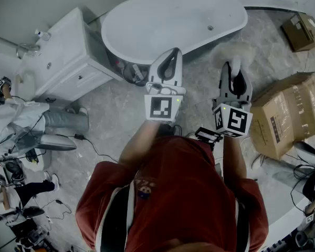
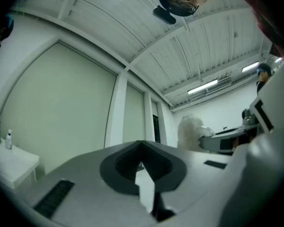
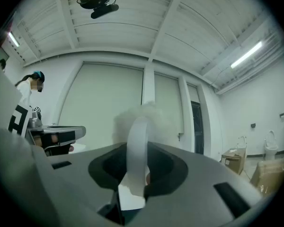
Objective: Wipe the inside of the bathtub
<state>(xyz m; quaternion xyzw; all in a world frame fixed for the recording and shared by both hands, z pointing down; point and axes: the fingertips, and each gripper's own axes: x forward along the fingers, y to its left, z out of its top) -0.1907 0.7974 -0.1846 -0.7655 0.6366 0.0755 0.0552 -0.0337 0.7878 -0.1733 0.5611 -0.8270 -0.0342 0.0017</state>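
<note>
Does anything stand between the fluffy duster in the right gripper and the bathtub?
Nothing visible does. The duster, held by the right gripper, faces the bathtub across open floor; the cardboard box stands aside, at right.

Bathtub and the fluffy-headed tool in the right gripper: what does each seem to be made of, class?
Bathtub: smooth seamless white with an even sheen, probably acrylic or enamel.
Duster handle: flat matte white strip, likely plastic.
Duster head: pale fluffy fibres with a fuzzy outline, perhaps microfibre.

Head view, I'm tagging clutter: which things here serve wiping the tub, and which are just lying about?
For the job: bathtub; duster in the right gripper.
Lying about: vanity; boxes; floor cable.
</note>
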